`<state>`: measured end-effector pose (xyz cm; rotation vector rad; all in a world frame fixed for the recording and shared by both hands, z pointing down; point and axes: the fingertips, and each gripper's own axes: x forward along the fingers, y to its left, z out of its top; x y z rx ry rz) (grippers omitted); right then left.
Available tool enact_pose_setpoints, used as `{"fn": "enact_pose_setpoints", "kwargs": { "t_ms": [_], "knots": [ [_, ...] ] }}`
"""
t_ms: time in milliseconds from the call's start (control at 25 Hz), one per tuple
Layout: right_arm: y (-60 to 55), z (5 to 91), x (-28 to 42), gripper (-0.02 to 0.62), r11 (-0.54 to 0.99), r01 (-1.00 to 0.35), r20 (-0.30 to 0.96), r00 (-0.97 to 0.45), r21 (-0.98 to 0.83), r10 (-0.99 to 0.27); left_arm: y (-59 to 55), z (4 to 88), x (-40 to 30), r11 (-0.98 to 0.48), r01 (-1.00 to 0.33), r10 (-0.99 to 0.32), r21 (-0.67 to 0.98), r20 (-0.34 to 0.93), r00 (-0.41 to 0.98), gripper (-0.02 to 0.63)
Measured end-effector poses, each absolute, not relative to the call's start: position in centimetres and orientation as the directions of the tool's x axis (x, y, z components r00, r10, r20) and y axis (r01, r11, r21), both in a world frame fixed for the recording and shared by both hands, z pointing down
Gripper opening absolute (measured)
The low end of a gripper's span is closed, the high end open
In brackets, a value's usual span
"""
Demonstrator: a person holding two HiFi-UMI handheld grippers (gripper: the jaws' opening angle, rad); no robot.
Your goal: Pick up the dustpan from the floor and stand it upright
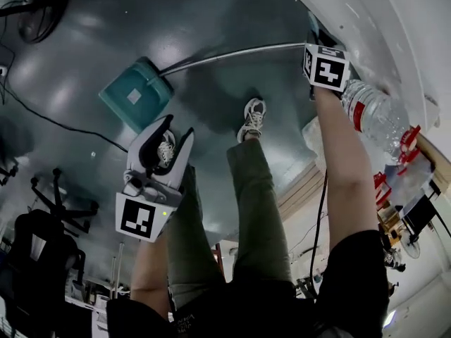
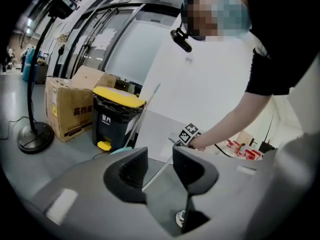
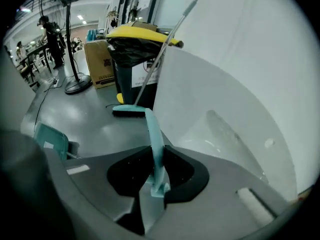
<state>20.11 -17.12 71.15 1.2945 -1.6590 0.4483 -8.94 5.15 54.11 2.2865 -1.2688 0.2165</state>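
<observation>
While I watch through the head view, the scene reads as a steep look down at a grey floor (image 1: pixel 211 20) with my rig-holder's legs and one shoe (image 1: pixel 254 118) in the middle.

The dustpan (image 1: pixel 135 94) is teal, and its pan sits low on the floor to the upper left of the feet. I cannot tell whether the pan touches the floor. Its long metal handle (image 1: pixel 232 56) runs from the pan across to the right, ending at the right hand-held gripper (image 1: pixel 313 42), which is high at the upper right.

In the right gripper view, the right hand-held gripper (image 3: pixel 156 156) has its jaws clamped on the teal grip (image 3: pixel 155 144) at the end of that handle. The grip is a narrow strip that sticks out past the jaws. The pan (image 3: pixel 49 140) shows at the far left of this view, down by the floor.

The left hand-held gripper (image 1: pixel 171 138) is at the lower left of the head view, well apart from the pan. In the left gripper view, the left hand-held gripper (image 2: pixel 160 166) has its jaws apart with nothing pinched. The metal handle (image 2: pixel 156 173) shows only through the gap, farther off.

A broom (image 3: pixel 128 112) with a teal head leans against a black bin (image 3: pixel 132 54) with a yellow lid. A cardboard box (image 2: pixel 70 109) stands just beside the bin. A clear water bottle (image 1: pixel 373 115) lies beside the right forearm.
</observation>
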Motion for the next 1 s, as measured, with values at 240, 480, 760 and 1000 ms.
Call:
{"fn": "enact_pose_setpoints", "kwargs": {
  "t_ms": [240, 480, 760, 1000],
  "knots": [
    [-22.4, 64.1, 17.2, 0.063, 0.426, -0.83, 0.799, 0.037, 0.359, -0.6, 7.0, 51.8, -12.2, -0.358, -0.86, -0.787, 0.363, 0.379, 0.487, 0.163],
    [-27.0, 57.4, 14.4, 0.064, 0.479, -0.756, 0.759, 0.037, 0.447, -0.651, 7.0, 49.6, -15.6, -0.319, -0.895, -0.835, 0.31, 0.354, 0.42, 0.163],
    [-31.6, 52.1, 12.3, 0.067, 0.502, -0.69, 0.715, 0.03, 0.521, -0.699, 5.6, 47.2, -16.9, -0.279, -0.909, -0.866, 0.309, 0.328, 0.377, 0.163],
    [-35.0, 48.9, 12.7, 0.071, 0.524, -0.612, 0.688, 0.047, 0.593, -0.724, 3.9, 45.9, -15.6, -0.258, -0.904, -0.871, 0.34, 0.323, 0.37, 0.163]
  ]
}}
